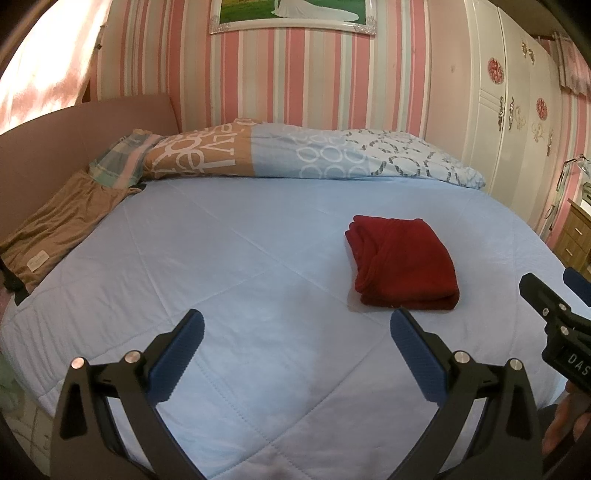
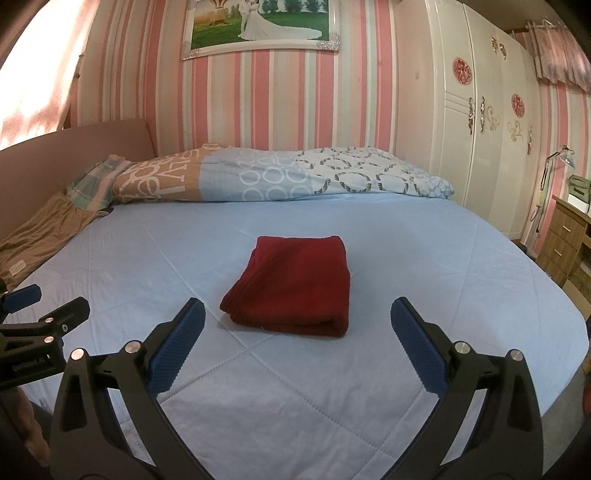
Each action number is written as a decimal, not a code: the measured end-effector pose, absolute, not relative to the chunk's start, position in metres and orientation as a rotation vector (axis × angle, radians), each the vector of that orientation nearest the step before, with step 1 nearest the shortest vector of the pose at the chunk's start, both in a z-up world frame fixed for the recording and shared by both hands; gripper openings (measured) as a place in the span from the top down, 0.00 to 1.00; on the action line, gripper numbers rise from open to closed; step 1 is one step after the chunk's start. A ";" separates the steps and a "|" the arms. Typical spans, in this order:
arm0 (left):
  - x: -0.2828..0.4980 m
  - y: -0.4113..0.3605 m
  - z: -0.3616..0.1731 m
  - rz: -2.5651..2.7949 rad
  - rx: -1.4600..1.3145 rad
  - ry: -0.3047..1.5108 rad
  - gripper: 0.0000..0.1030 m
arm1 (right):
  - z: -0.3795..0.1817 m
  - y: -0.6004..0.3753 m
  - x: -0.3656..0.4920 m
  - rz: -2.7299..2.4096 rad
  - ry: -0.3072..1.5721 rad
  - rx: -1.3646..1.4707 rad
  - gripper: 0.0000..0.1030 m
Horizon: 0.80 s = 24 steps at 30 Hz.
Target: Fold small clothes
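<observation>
A light blue bedspread [image 2: 406,258] covers the bed, with a patterned quilt [image 2: 258,177] rolled along its far side below a striped wall and a framed picture [image 2: 258,26]. A white wardrobe [image 2: 480,110] stands to the right. A brown cloth [image 1: 62,221] lies at the left edge. The red garment [image 2: 295,288] sits folded mid-bed, nothing blocking it. The right gripper [image 2: 297,345] and left gripper [image 1: 297,345] both gape wide, empty. The left gripper's body reads "GenRobot.AI".
</observation>
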State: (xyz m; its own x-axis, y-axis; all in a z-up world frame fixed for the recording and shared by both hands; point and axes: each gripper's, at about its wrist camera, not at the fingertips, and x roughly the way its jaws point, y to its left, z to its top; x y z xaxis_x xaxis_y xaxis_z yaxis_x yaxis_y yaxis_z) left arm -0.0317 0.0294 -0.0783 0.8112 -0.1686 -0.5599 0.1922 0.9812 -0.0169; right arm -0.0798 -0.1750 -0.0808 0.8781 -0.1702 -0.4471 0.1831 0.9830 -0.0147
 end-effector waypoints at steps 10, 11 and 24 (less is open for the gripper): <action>-0.031 0.029 -0.078 -0.194 0.040 0.599 0.02 | -0.081 -0.177 -0.080 -0.182 0.468 0.028 0.03; -0.031 0.029 -0.078 -0.195 0.040 0.597 0.02 | -0.081 -0.177 -0.080 -0.183 0.469 0.028 0.03; -0.038 0.019 -0.078 -0.170 0.072 0.560 0.02 | -0.088 -0.174 -0.078 -0.175 0.485 0.019 0.03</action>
State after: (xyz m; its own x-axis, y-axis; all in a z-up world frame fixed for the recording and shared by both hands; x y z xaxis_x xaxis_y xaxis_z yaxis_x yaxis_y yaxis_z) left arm -0.0381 0.0193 -0.0781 0.8336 -0.1407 -0.5342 0.1801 0.9834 0.0220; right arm -0.0775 -0.1742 -0.0879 0.8702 -0.1630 -0.4650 0.1718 0.9849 -0.0237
